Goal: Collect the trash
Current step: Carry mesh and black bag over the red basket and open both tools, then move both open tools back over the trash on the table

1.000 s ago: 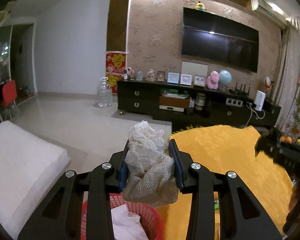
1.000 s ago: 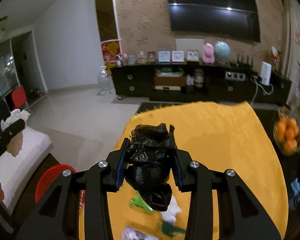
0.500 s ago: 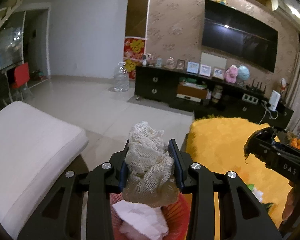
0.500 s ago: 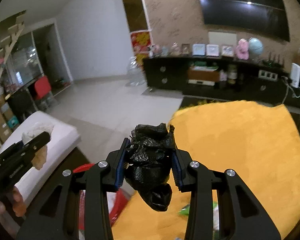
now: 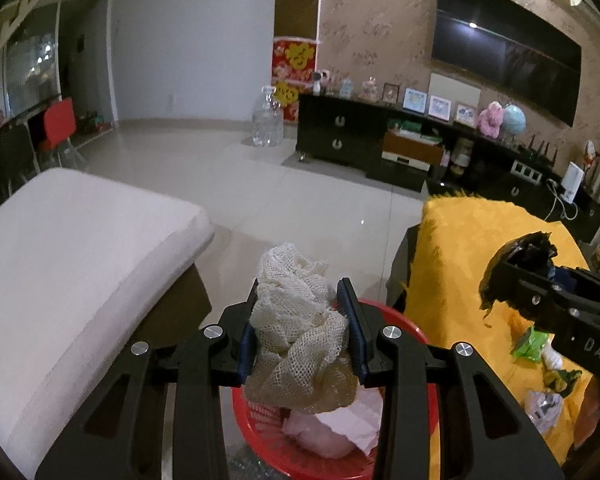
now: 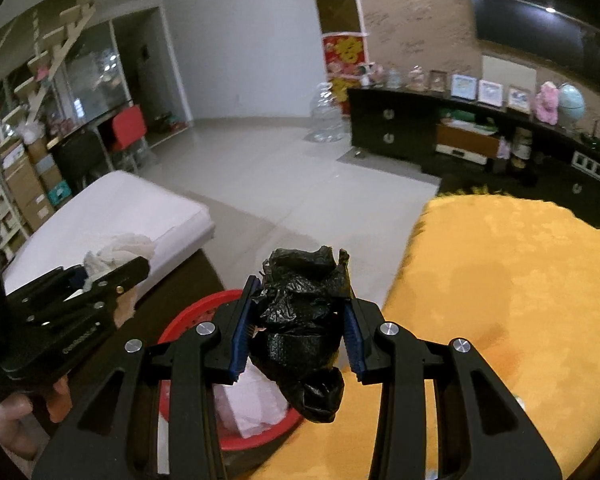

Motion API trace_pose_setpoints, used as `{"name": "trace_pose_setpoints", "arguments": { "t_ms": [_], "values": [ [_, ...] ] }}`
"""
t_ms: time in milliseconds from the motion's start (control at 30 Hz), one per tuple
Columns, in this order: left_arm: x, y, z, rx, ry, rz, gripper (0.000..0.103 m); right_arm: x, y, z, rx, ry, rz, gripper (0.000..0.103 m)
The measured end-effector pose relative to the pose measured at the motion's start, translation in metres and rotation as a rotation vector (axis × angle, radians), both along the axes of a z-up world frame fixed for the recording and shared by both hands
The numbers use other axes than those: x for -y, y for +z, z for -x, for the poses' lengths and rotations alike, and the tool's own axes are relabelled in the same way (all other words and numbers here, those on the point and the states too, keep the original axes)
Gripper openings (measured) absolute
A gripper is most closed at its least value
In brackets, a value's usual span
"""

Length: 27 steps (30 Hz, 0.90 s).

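Observation:
My left gripper (image 5: 302,330) is shut on a crumpled white mesh net (image 5: 296,320) and holds it above a red basket (image 5: 406,322) that has white and pink paper in it. My right gripper (image 6: 298,332) is shut on a crumpled black plastic bag (image 6: 300,320), held over the edge between the red basket (image 6: 188,316) and the yellow-covered table (image 6: 500,280). In the left wrist view the right gripper (image 5: 516,276) shows at the right with the black bag. In the right wrist view the left gripper (image 6: 112,268) shows at the left with the net.
Small scraps, one a green wrapper (image 5: 530,342), lie on the yellow table cover (image 5: 460,264). A white cushioned bench (image 5: 60,248) stands left of the basket. A dark TV cabinet (image 5: 380,140) and a water jug (image 5: 266,118) stand across the tiled floor.
Both grippers swung left, away from the yellow table and toward the red basket, each still holding its trash. The basket now sits under both grippers.

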<state>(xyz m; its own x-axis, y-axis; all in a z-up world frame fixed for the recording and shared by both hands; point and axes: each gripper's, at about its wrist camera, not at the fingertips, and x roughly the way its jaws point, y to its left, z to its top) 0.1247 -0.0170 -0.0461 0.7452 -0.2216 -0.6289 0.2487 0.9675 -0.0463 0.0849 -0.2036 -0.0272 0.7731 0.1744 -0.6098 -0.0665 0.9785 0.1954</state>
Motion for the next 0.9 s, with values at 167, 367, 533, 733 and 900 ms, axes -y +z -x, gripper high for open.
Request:
{"name": "trace_pose_setpoints", "arguments": {
  "t_ms": [167, 367, 533, 733, 900],
  "values": [
    [-0.007, -0.010, -0.005, -0.050, 0.008, 0.009, 0.035, -0.016, -0.014, -0.010, -0.050, 0.049, -0.018, 0.039],
    [-0.006, -0.016, -0.009, -0.093, 0.004, 0.018, 0.044, -0.019, -0.025, -0.017, -0.094, 0.076, -0.082, 0.063],
    [-0.012, -0.010, -0.007, -0.080, 0.029, 0.063, 0.076, -0.012, -0.024, -0.015, -0.093, 0.062, -0.112, 0.066],
    [-0.010, -0.004, -0.008, -0.064, 0.043, 0.065, 0.082, 0.003, -0.020, -0.007, -0.071, 0.020, -0.118, 0.067],
    [-0.004, 0.000, -0.009, -0.056, 0.046, 0.071, 0.084, 0.022, -0.017, 0.000, -0.053, -0.033, -0.117, 0.072]
  ]
}}
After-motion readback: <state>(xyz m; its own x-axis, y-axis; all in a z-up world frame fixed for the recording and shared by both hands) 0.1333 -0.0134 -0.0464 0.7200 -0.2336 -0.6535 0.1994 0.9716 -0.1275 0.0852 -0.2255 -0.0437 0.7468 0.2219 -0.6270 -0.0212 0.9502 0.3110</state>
